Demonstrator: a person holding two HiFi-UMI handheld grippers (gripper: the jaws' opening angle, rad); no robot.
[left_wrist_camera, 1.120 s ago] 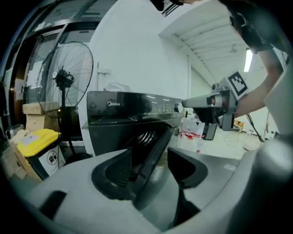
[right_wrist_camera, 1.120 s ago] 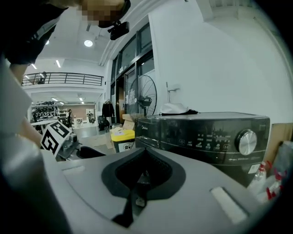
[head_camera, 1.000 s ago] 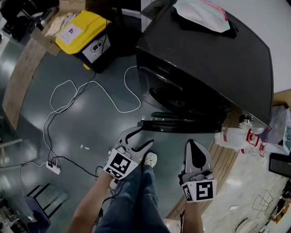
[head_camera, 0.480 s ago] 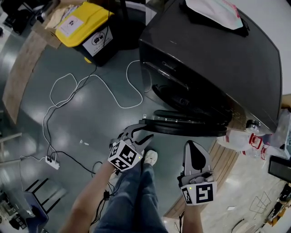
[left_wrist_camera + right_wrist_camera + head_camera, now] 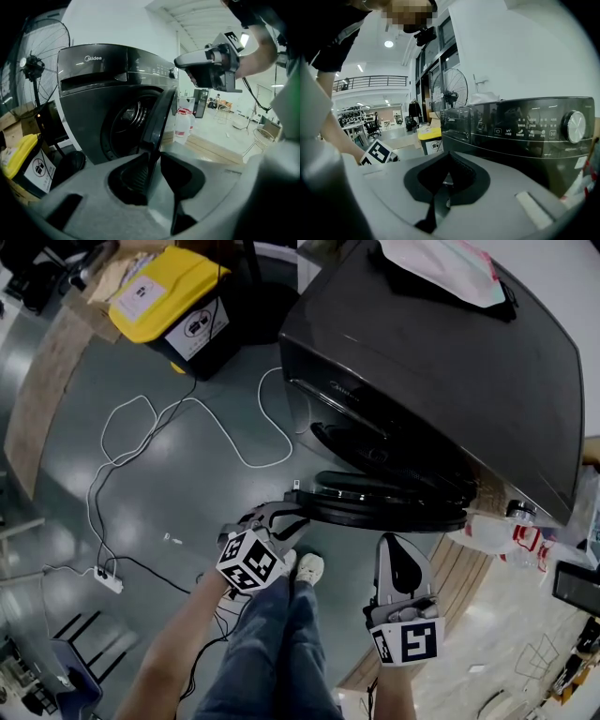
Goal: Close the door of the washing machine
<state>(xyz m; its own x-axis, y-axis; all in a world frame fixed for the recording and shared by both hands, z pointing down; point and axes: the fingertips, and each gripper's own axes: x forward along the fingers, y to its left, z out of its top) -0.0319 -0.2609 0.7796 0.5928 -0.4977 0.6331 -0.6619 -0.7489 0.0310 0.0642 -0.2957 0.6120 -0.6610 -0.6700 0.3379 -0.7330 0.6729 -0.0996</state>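
My left gripper (image 5: 279,515) jaws are closing around the door (image 5: 157,112) edge, not clamped yet; thin rim could slip and swing wide. My right gripper (image 5: 401,549) jaws closed, empty.

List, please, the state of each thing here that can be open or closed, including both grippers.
washing machine door: open, swung well out.
left gripper: jaws closing, with the door's edge between them.
right gripper: shut, holding nothing.
yellow bin: lid down.
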